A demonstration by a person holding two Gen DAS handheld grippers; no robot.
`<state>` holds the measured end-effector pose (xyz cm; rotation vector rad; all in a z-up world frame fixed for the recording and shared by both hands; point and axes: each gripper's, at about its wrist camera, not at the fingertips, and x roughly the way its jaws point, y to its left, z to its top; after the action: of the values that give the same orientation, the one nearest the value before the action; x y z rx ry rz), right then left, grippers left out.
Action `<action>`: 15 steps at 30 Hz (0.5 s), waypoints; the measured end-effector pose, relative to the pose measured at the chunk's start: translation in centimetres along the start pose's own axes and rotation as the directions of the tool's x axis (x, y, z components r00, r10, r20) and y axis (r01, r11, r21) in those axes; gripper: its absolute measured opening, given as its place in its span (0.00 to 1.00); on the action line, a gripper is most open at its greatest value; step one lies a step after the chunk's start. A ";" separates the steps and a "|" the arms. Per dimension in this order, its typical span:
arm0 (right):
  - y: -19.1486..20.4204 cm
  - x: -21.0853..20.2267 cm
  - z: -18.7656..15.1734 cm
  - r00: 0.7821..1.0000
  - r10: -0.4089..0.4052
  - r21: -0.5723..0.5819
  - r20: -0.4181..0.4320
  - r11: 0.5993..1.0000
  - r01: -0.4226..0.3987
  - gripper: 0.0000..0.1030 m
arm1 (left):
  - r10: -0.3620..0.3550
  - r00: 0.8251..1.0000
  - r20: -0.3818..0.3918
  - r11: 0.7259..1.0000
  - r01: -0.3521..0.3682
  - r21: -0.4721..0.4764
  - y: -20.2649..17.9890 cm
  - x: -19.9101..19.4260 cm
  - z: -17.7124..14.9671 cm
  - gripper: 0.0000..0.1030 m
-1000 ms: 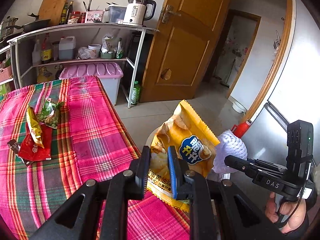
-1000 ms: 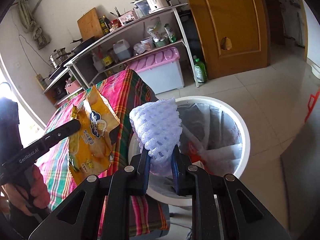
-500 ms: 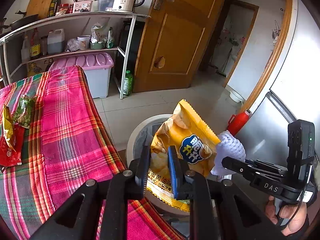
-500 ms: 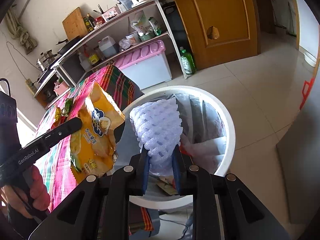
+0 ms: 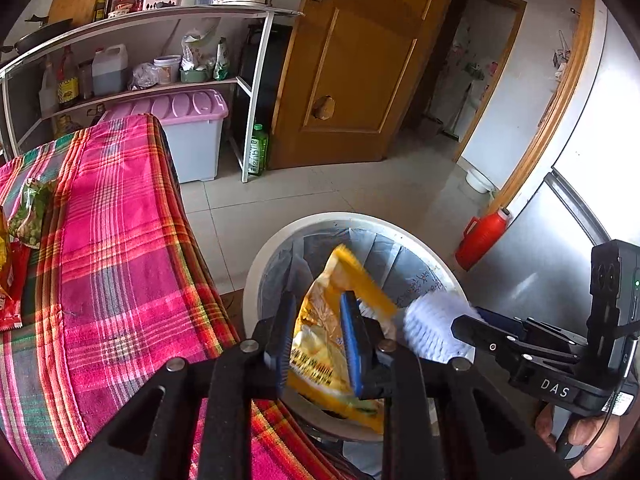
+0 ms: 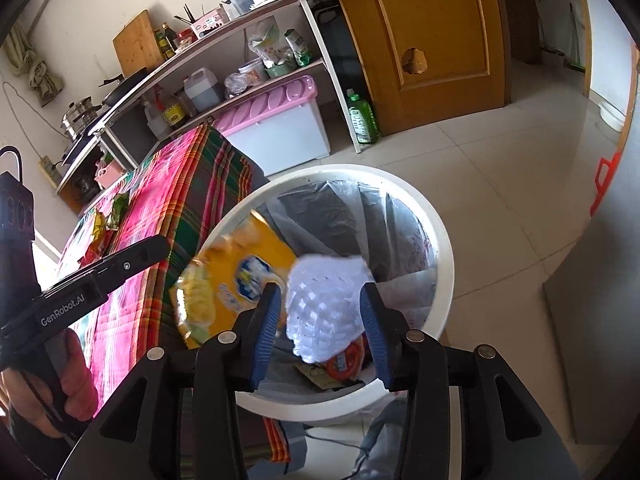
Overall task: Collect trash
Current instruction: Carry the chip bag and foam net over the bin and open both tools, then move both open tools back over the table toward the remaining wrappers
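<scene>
L gripper (image 5: 316, 340) jaws apart over bin (image 5: 256, 264), R gripper (image 6: 322, 330) likewise

Right gripper (image 6: 320, 332) sits over the white bin (image 6: 440, 248), jaws spread wide. The white foam net (image 6: 326, 304) is blurred between them, touching neither pad as far as one can tell. Beside it, the yellow chip bag (image 6: 236, 264) hangs blurred over the near rim. The left gripper (image 6: 120, 264) reaches in above the plaid tablecloth (image 6: 168, 200).

Left gripper (image 5: 316, 340) fingers parted, right gripper (image 6: 320, 332) fingers spread wide, side by side
</scene>
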<state>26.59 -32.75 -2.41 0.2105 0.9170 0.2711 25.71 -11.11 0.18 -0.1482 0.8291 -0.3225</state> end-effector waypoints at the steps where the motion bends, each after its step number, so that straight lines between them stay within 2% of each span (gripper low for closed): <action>1: 0.0 -0.1 0.0 1.000 -0.002 -0.002 0.001 1.000 0.002 0.42 | 0.000 1.000 0.000 1.000 0.000 0.000 0.0 -0.1 0.0 0.25; 15: 2.1 -2.2 -0.2 0.999 -0.018 -0.060 0.044 0.998 0.021 0.42 | 0.005 0.999 0.042 1.000 -0.005 -0.009 0.8 -2.7 -0.6 0.25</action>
<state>24.88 -31.46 -0.22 0.1510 0.8664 0.2746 23.75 -9.43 1.47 -0.1604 0.7892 -0.3099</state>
